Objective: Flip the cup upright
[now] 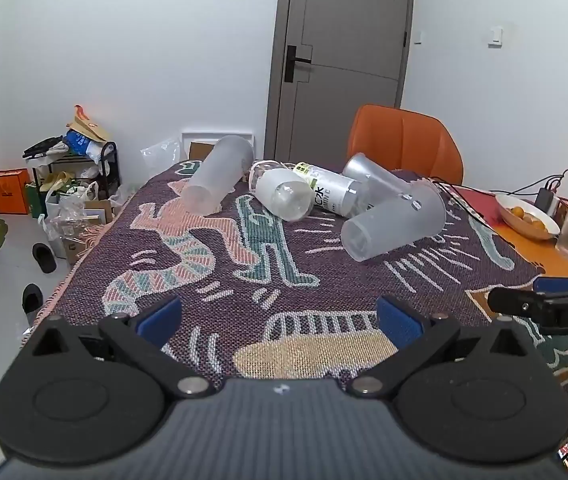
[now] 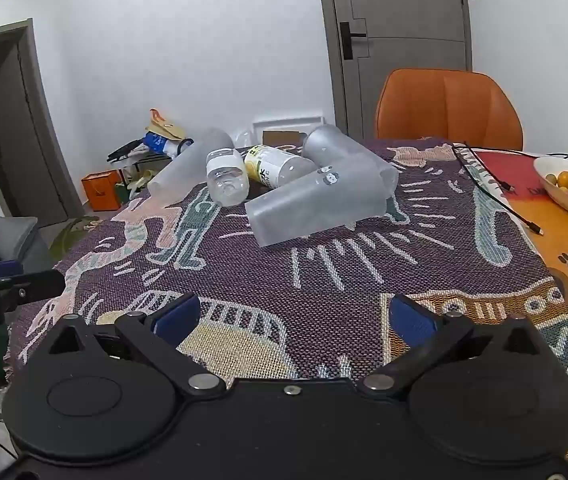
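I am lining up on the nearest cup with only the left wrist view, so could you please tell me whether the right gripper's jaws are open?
Observer: Yes, the right gripper has its jaws wide open with nothing between them, over the blanket.
Operator: Thank you. Is anything loose lying off to its right?
Observer: A black cable end lies on the orange mat, just past the blanket's edge.

Right gripper [image 2: 291, 316], fingers [image 2: 176, 318] spread, above the table [image 2: 363, 280]. Ahead, a frosted cup [image 2: 315, 208] lies on its side near two bottles [image 2: 228, 178].
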{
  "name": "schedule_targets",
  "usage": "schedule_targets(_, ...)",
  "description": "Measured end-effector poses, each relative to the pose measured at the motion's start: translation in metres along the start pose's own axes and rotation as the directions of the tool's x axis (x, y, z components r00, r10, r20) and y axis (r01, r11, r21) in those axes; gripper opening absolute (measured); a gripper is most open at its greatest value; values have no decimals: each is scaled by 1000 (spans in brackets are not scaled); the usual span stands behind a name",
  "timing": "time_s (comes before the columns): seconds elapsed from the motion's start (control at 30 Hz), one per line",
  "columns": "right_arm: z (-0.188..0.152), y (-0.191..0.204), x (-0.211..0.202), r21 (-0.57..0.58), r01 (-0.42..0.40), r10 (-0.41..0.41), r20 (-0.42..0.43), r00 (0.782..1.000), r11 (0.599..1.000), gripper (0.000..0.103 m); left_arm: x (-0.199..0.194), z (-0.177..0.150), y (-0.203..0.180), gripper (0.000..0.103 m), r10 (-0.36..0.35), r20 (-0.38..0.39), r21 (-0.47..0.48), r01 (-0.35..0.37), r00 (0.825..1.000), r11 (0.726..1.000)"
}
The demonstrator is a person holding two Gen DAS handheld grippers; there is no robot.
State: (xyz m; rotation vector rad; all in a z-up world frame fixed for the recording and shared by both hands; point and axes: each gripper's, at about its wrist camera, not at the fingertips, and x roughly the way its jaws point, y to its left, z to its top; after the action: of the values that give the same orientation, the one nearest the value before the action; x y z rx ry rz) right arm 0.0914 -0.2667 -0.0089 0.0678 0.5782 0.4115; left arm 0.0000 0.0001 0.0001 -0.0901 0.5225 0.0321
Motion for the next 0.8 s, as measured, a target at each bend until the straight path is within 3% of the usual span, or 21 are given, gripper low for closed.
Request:
schedule_targets(0.27, -3, -3, -4, 6, -17, 17, 2, 1000, 1000, 103, -6, -6, -7, 103, 3, 1, 6, -3, 1000, 1000)
schedule_targets(0.4, -3, -3, -1, 5, 38, -37, -17, 999, 999, 103, -4, -1, -6, 103, -2, -5, 6, 2, 1000, 1000)
schedule_targets(0.8, -3, -6, -2, 16, 51, -51, -11, 999, 999, 103, -5, -2, -3, 103, -8, -8, -1, 8, 1000, 1000)
